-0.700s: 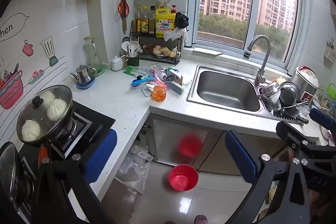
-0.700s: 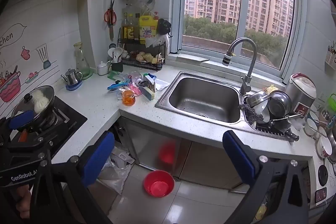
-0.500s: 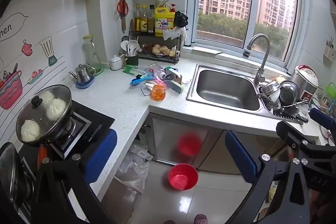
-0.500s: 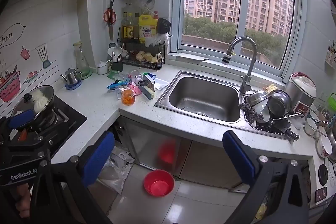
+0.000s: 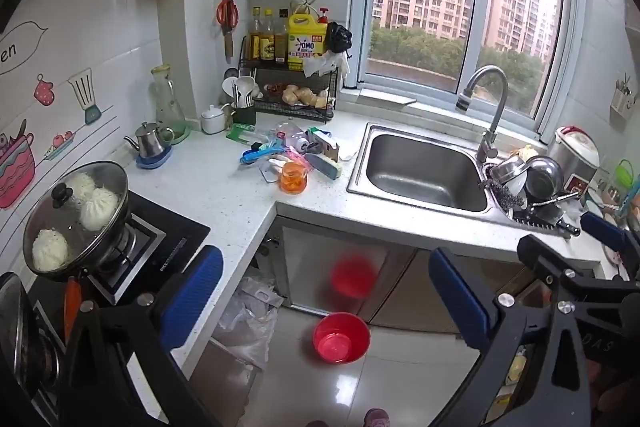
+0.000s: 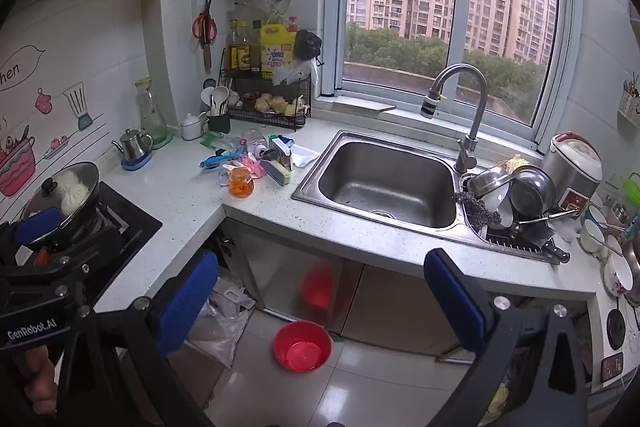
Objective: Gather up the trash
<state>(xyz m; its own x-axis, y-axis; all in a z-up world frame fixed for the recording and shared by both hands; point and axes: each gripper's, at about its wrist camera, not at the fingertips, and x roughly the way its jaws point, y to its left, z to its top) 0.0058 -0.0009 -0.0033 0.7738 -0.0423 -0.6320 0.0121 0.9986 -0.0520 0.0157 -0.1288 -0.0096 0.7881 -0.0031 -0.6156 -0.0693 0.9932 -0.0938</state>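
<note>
Both tools held back from the counter, angled down at the kitchen corner. Left gripper (image 5: 326, 291): jaws spread as wide as they go, nothing between the blue pads. Right gripper (image 6: 320, 287): same, fully spread, empty.

Trash pile (image 5: 294, 151) sits on the white counter (image 5: 216, 195), far ahead of and above both jaw gaps, between the wire rack (image 5: 292, 95) and the sink (image 5: 420, 171). Mixed wrappers, a clear bottle on its side, a blue strip, an orange-tinted cup (image 5: 293, 179) at the near edge. No contact yet with any of it.

Judgement: step in hand is the approach.
- Close in on the pile before narrowing the jaws.
- Take the near, free-standing cup or one loose wrapper first; the heap looks interleaved and could drag neighbours along.
- Keep clear of the lidded pan (image 5: 76, 215) on the hob, left of the left jaw.
- Likely drop point: the plastic bag (image 5: 248, 315) below the counter corner, just beyond the left pad. Red basin (image 5: 341, 338) on the floor sits in the jaw gap in both views.

View differences:
- Left wrist view shows the buns under the pan lid and a shoe tip at bottom edge.
- Right wrist view shows the sink drain, bowls (image 6: 600, 239) far right, and the left tool's body with a hand (image 6: 38, 383) on it.
</note>
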